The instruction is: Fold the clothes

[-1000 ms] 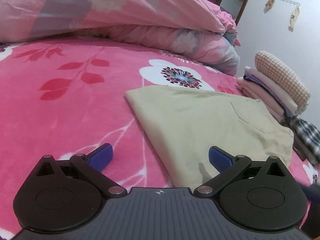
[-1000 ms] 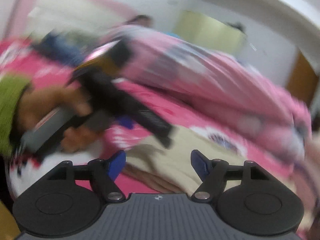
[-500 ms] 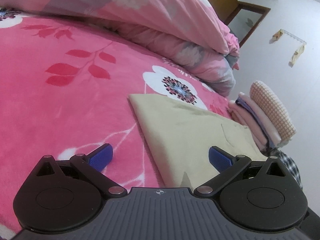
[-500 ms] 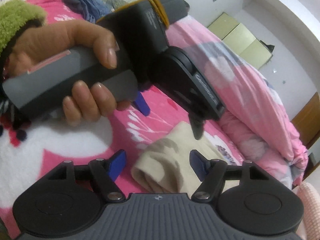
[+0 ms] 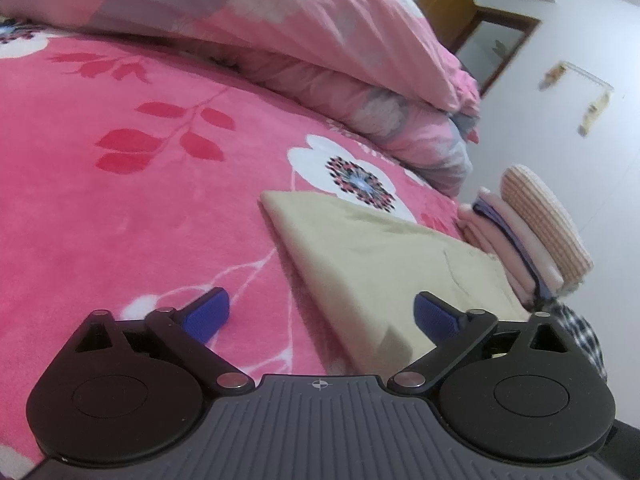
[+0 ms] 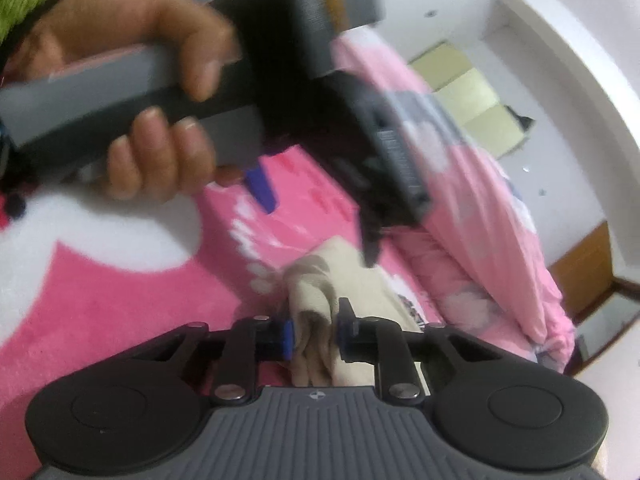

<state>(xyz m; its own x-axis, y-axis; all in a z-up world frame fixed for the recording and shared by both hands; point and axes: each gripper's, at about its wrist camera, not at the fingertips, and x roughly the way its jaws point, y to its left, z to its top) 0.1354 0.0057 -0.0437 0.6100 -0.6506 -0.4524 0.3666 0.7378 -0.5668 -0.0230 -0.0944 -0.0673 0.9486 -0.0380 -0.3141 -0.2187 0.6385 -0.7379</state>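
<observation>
A beige folded garment [image 5: 380, 256] lies on the pink floral bed cover [image 5: 120, 208]. My left gripper [image 5: 320, 312] stands wide, its jaws closing slightly; the garment's near corner lies between the blue fingertips, and neither pad touches it. In the right wrist view, my right gripper [image 6: 315, 336] has its jaws closing on a bunched end of the beige garment [image 6: 320, 280], and both pads press the fabric. A hand [image 6: 160, 152] holds the left gripper's body [image 6: 320, 80] just above and beyond that end.
A rumpled pink quilt [image 5: 320, 40] lies along the far side of the bed. A stack of folded clothes [image 5: 520, 248] sits right of the garment, with a plaid piece [image 5: 580, 332] nearer. A wooden cabinet [image 5: 480, 28] stands against the white wall.
My right gripper came down to the garment's end and its jaws narrowed from wide apart to pinching the fabric. The left wrist view rolled a little; its jaws narrowed barely.
</observation>
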